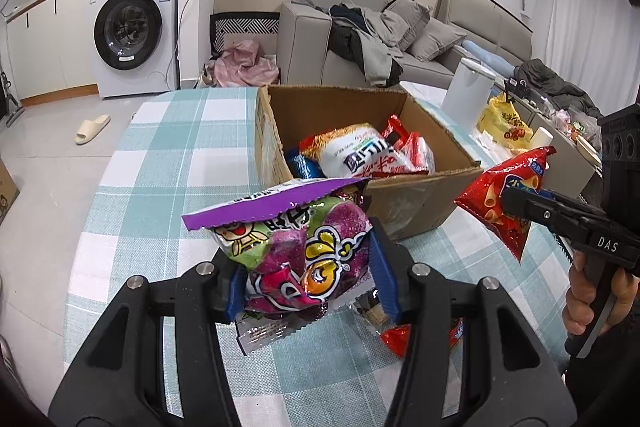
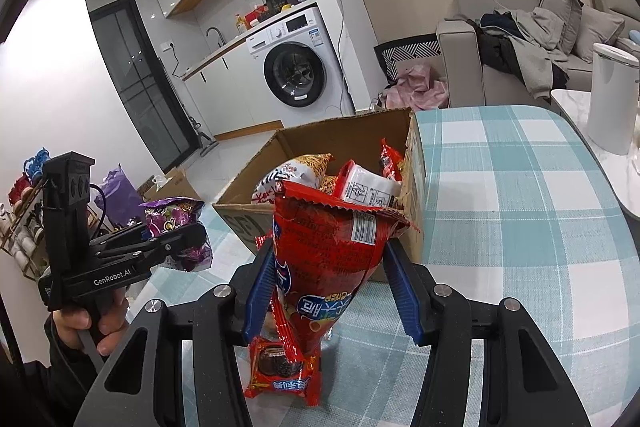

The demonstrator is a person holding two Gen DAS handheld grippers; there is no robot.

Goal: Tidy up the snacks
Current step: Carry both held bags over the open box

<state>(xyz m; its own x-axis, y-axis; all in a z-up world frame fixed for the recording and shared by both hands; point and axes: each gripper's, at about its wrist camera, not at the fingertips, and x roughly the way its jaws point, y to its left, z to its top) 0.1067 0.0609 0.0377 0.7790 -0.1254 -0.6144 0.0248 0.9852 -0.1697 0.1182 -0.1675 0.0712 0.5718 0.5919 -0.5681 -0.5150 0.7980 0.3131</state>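
A tabletop (image 1: pixel 168 147) covered in a teal and white checked cloth. An open cardboard box (image 1: pixel 424 195) of snack packets sits on it. Nearer the camera, a red cookie pack (image 2: pixel 280 371) and a clear-edged wrapper (image 1: pixel 264 335) lie flat on the cloth.

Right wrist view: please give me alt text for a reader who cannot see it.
The right gripper holds a red snack bag upright above a checked tablecloth, in front of an open cardboard box holding other snack packs. A small red cookie pack lies on the cloth below, and at left the left gripper grips a purple snack bag.
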